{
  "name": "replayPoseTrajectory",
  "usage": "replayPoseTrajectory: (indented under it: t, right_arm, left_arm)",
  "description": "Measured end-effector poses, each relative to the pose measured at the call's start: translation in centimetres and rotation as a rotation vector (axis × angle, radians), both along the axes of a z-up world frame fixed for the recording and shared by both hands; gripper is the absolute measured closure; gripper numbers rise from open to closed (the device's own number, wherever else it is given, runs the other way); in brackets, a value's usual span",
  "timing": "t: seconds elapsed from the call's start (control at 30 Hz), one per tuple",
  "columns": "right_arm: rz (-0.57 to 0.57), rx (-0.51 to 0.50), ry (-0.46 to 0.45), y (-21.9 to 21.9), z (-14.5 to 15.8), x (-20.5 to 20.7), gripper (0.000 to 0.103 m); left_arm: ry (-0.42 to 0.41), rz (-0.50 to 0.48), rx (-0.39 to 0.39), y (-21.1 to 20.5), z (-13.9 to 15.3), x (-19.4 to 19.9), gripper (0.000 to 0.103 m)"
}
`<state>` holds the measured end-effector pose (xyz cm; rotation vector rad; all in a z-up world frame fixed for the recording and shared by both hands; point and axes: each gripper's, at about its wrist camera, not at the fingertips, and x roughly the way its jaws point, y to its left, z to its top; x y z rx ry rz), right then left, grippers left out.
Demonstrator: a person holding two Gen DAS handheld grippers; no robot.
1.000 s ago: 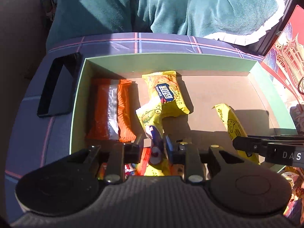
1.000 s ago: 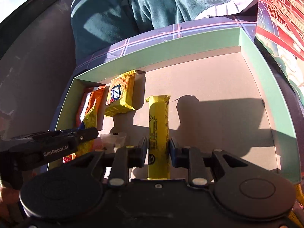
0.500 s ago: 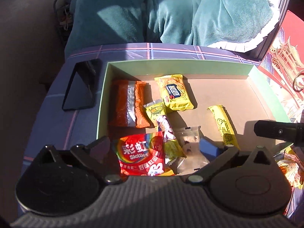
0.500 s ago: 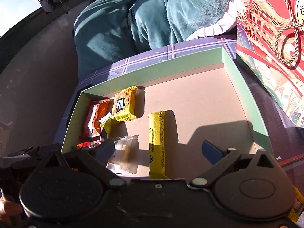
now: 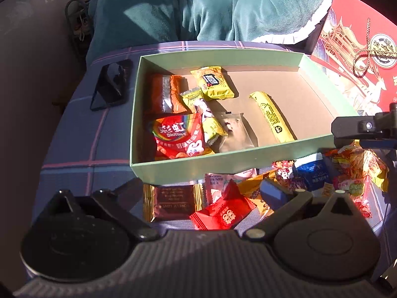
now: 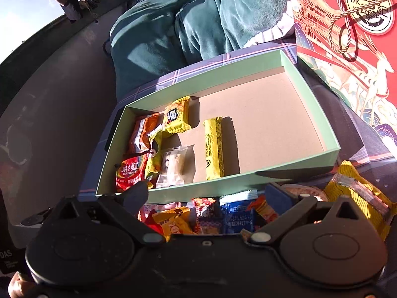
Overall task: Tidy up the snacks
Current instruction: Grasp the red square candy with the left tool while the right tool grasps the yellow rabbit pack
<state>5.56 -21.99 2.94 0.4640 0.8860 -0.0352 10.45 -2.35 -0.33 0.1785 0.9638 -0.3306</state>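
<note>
Both your tools have pulled back toward you since a second ago: then each was pinched shut low inside the box, now your left gripper (image 5: 199,188) hangs with jaws spread wide and empty above the loose snack pile (image 5: 292,181) on the near side, and your right gripper (image 6: 207,196) is spread wide and empty too, over the same heap. The yellow bar (image 6: 213,149) your right tool was clamping lies flat in the green box (image 5: 223,160), lengthwise, near the middle. The red Skittles bag (image 5: 178,136) sits in the box's near left corner, with a clear packet (image 5: 234,132) between it and the bar. Further in, an orange pack (image 5: 165,94) lies along the left wall and a yellow biscuit packet (image 5: 214,83) close to the far wall. The right half of the box floor is bare cardboard. All this rests on a plaid purple cloth (image 5: 82,136) in hard sunlight, a dark phone (image 5: 111,84) just left of the box, a red decorated gift box (image 6: 347,37) to the right, and a teal blanket (image 5: 211,7) heaped behind
</note>
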Motion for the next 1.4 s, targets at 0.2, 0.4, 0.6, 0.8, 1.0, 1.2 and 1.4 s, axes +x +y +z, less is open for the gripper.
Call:
replayPoseTrajectory:
  t: [0.2, 0.4, 0.6, 0.8, 1.0, 1.2, 1.4]
  right_arm:
    - [0.009, 0.029, 0.024, 0.7, -1.0, -1.3, 0.001]
    - [0.016, 0.064, 0.057, 1.3, -2.3, -1.3, 0.001]
    - [0.027, 0.076, 0.065, 1.9, -3.2, -0.7, 0.004]
    - [0.056, 0.069, 0.064, 2.7, -3.6, -0.1, 0.017]
    - [0.115, 0.067, 0.074, 4.3, -4.1, 1.2, 0.032]
    - [0.164, 0.062, 0.059, 5.9, -4.2, 2.1, 0.032]
    - [0.179, 0.049, 0.081, 6.4, -5.0, 2.5, 0.032]
  left_arm:
    - [0.02, -0.045, 0.044, 0.1, -2.5, -1.5, 0.0]
    - [0.01, -0.125, 0.068, -1.1, -4.1, -1.4, 0.001]
    - [-0.027, -0.209, 0.099, -2.5, -4.7, -1.6, 0.009]
    - [0.006, -0.294, 0.102, -3.2, -5.6, -2.0, 0.041]
    - [0.043, -0.281, 0.049, -2.3, -5.6, -2.6, 0.063]
    - [0.122, -0.167, -0.047, 0.8, -5.3, -2.8, 0.066]
    - [0.158, -0.068, -0.11, 4.1, -5.2, -2.5, 0.065]
